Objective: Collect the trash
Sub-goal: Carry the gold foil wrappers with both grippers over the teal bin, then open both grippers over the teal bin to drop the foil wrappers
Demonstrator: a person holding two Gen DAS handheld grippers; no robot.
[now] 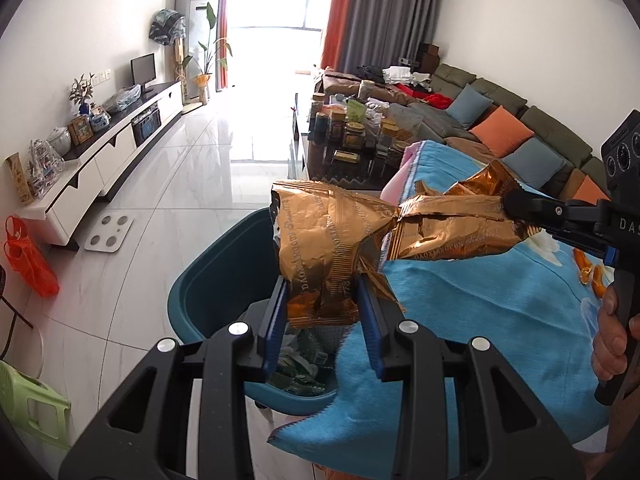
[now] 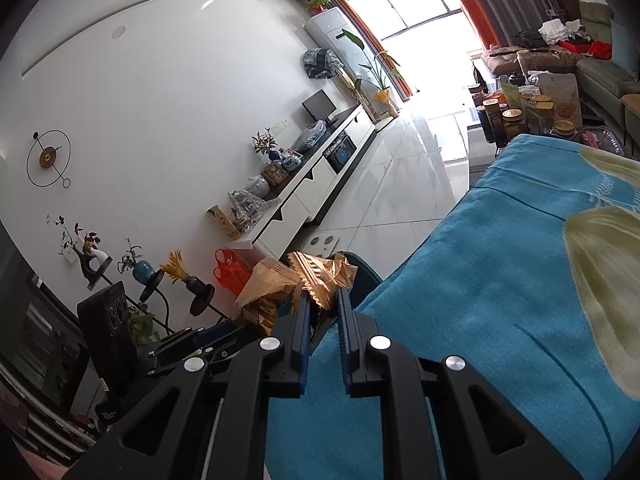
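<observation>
With the dark teal plastic bin (image 1: 208, 280) at lower centre beside the blue blanket-covered table (image 1: 480, 312), both the left gripper (image 1: 322, 312) and right gripper (image 1: 508, 204) clamp the crinkled gold foil wrapper (image 1: 340, 236) above its mouth, so both should let go together once the wrapper is centred.

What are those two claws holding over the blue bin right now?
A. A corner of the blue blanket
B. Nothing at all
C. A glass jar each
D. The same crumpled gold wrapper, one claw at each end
D: the left claw pinches the lower end of the gold wrapper and the right claw clamps its other end, above the teal bin.
</observation>
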